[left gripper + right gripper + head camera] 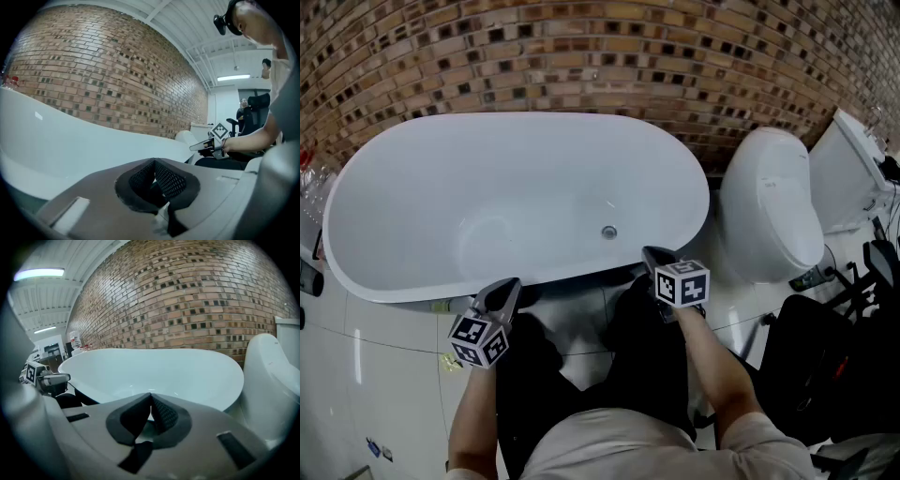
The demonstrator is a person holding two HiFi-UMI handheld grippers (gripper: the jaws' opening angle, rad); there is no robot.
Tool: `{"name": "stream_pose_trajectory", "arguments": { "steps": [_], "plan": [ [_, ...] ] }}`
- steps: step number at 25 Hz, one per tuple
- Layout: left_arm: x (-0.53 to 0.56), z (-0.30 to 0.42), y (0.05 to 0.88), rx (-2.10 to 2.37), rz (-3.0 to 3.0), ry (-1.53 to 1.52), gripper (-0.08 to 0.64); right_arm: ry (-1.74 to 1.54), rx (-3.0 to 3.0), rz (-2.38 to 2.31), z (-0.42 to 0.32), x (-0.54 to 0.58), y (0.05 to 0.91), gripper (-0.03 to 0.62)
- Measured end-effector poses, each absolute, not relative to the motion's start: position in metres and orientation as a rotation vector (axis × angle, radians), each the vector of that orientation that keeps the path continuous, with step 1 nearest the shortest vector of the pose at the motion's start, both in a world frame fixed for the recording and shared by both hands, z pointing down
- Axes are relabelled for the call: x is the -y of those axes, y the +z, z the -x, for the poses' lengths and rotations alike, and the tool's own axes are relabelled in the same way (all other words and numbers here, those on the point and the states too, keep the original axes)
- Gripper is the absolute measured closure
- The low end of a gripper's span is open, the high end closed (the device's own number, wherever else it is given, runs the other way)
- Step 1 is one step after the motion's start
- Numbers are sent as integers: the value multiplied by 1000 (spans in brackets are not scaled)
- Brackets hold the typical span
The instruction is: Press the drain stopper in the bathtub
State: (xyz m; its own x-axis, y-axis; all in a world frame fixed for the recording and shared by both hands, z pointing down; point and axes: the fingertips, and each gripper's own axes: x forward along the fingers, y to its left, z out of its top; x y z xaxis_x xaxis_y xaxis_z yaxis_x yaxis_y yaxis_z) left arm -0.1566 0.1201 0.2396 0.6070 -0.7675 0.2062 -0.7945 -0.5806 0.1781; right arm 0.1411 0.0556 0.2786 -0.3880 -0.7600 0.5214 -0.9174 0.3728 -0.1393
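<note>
- The left tool (pixel 508 287) is held closed and empty, just outside the near rim of the bathtub (pixel 441 187).
- The drain stopper (pixel 608 232) is seen on the tub floor, right of centre.
- The right tool (pixel 652 253) is closed and empty at the near rim, apart from the stopper.

White toilet (pixel 769 202), brick wall (pixel 581 56)

The small round metal drain stopper (pixel 608 232) in the white oval bathtub (pixel 412 187) shows too small to tell raised from pressed, and is hidden in both gripper views.
</note>
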Motion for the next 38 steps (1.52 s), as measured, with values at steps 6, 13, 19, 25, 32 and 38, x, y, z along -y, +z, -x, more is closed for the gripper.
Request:
{"name": "stream_pose_trajectory", "arguments": {
  "steps": [6, 13, 19, 25, 32, 38],
  "plan": [
    [-96, 142, 185, 1267, -2670, 111, 554, 494, 2361, -1435, -126, -33, 231, 578],
    [-61, 144, 141, 1324, -2669, 106, 554, 411, 2406, -1400, -116, -5, 193, 577],
    [-33, 142, 112, 1337, -2701, 118, 554, 317, 2404, -1357, -103, 26, 171, 577],
    [-14, 133, 112, 1326, -2707, 140, 554, 271, 2378, -1310, -91, 52, 170, 578],
    [9, 121, 125, 1301, -2685, 169, 554, 260, 2347, -1258, -88, 83, 185, 577],
    [35, 111, 128, 1281, -2682, 199, 554, 246, 2324, -1225, -83, 115, 194, 578]
  ]
}}
